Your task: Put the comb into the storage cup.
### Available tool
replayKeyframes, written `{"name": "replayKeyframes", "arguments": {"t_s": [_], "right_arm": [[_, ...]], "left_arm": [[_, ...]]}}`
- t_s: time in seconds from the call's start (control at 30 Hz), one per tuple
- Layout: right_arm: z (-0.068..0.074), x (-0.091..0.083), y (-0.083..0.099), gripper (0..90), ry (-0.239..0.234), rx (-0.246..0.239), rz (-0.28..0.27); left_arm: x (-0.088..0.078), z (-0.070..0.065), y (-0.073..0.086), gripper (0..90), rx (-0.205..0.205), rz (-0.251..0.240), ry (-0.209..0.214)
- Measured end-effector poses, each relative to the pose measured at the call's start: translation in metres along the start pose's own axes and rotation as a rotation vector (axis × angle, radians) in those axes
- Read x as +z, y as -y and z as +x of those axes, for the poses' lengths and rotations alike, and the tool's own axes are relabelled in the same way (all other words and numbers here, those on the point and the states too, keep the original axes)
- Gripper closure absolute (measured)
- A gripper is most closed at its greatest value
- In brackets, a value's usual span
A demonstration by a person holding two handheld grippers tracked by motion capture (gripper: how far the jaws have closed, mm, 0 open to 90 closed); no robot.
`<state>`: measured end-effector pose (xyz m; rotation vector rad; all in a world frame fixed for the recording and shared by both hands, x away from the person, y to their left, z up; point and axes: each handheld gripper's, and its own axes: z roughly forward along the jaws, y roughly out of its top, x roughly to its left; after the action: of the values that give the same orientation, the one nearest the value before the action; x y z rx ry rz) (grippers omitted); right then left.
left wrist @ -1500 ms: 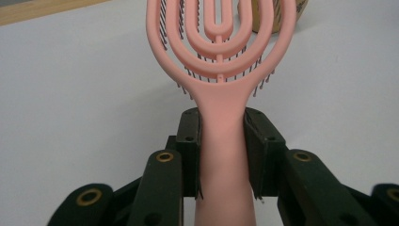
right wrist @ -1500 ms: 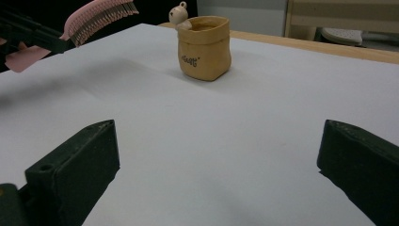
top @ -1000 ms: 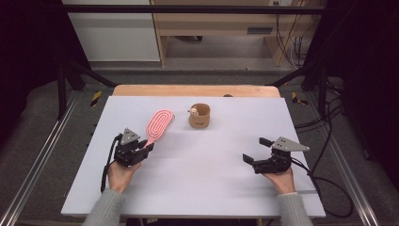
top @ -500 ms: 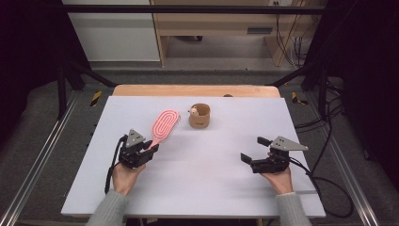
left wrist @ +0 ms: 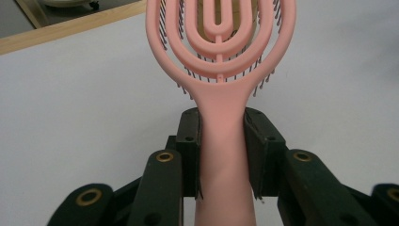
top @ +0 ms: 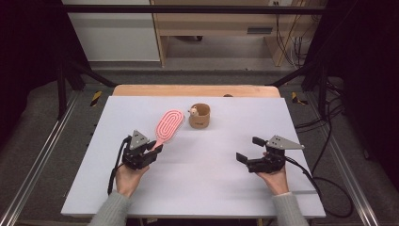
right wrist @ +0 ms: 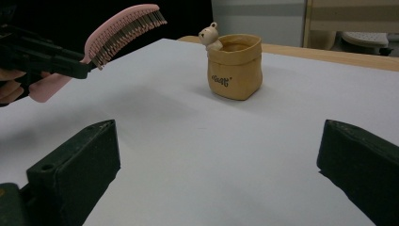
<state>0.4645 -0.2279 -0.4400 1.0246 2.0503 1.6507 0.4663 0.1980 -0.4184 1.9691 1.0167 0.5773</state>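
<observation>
In the high view, the left tool (top: 151, 151) sits at the near left of the white table (top: 202, 188), clamped on the handle of a pink hairbrush (top: 168, 126); the brush head slants away and to the right, towards a small tan pouch (top: 199, 116) that stands upright near the far middle of the table. The brush head ends just beside the pouch but apart from it. The right tool (top: 248, 151) is at the near right, well apart from the brush and the pouch, with its jaws spread wide and nothing between them. In the left gripper view, the two black pads press on either side of the brush handle (left wrist: 224, 141), and the looped pink head with its dark bristles rises up the middle, with the pouch partly seen behind it. In the right gripper view, the right tool's jaws stand far apart at the bottom corners over bare table; the pouch (right wrist: 235, 66) stands ahead with a little bear figure (right wrist: 210, 36) on its rim, and the brush (right wrist: 120, 32) is held clear above the table at the upper left, bristles facing down, in the left tool (right wrist: 70, 66).
</observation>
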Motion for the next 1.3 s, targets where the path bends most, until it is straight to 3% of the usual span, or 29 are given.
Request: {"name": "replayKeyframes", "arguments": {"t_s": [0.3,1.3], "right_arm": [[0.008,0.007,-0.003,0.5,0.013,-0.006,0.001],[0.028,0.028,-0.01,0.6,-0.024,-0.008,0.017]], "left_arm": [[0.0,-0.006,-0.002,69.3,0.008,-0.003,0.005],[0.004,-0.028,-0.006,69.3,0.047,-0.012,0.025]]}}
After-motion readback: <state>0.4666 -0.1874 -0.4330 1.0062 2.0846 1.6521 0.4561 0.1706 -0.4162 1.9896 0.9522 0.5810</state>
